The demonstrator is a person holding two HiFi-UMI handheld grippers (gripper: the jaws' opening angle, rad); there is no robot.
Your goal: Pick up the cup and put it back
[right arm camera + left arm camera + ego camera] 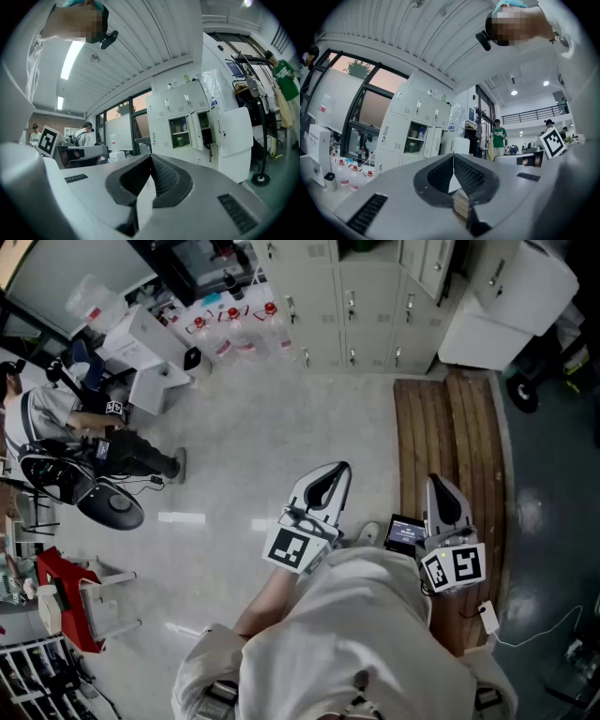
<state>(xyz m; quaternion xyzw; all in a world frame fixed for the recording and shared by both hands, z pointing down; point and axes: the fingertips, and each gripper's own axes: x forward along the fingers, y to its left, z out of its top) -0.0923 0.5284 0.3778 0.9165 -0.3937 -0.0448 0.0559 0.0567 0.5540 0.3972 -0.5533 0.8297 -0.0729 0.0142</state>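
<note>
No cup shows in any view. My left gripper [330,474] is held up close to my body over the pale floor, its jaws closed together with nothing between them. In the left gripper view the left gripper [453,158] points toward white lockers [410,133], and its dark pads meet in a thin line. My right gripper [441,489] hovers over the wooden slatted bench [450,437], also shut and empty. In the right gripper view the right gripper [151,158] points at lockers with an open door [187,126].
White lockers [347,296] line the far wall, with water bottles [234,329] on the floor beside them. A seated person [66,423], a black fan [111,507] and a red seat [61,582] are at the left. A white cabinet [506,296] stands at the upper right.
</note>
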